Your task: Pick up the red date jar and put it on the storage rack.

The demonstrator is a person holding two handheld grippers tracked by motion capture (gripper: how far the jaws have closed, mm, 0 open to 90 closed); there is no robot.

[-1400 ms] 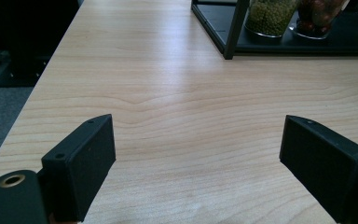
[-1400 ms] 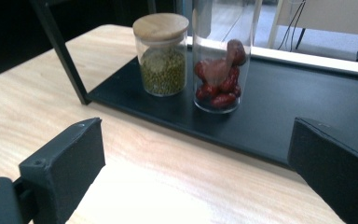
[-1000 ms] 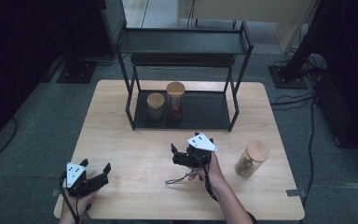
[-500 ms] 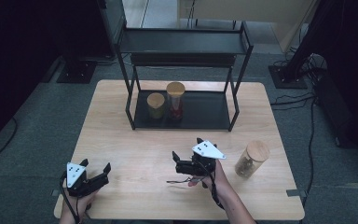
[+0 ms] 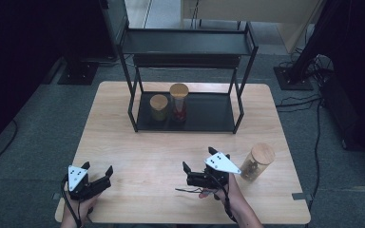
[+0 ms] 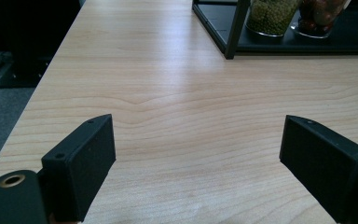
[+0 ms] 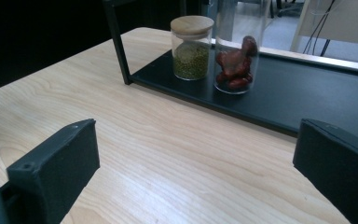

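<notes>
A short jar of green beans (image 5: 158, 107) and a tall jar of red fruit (image 5: 179, 102) stand side by side on the lower shelf of a black rack (image 5: 204, 116). A third jar with a wooden lid (image 5: 256, 161) stands on the table at the right. My right gripper (image 5: 198, 159) is held just left of that jar, apart from it; its jaws have just been opening and nothing is between them (image 7: 196, 154). It faces the green jar (image 7: 192, 46) and the red jar (image 7: 235, 56). My left gripper (image 5: 97, 168) is held at the front left corner, open and empty (image 6: 196, 140).
The rack's upper shelf (image 5: 190, 42) overhangs the two jars, and its legs (image 5: 133, 104) stand on the wooden table (image 5: 138, 147). A cable (image 5: 185, 191) trails by the right hand. Dark floor and stands surround the table.
My right gripper has drifted to the right and toward the table's front edge, closer to the lone jar, with its jaws spreading a little. The left gripper has stayed put.
</notes>
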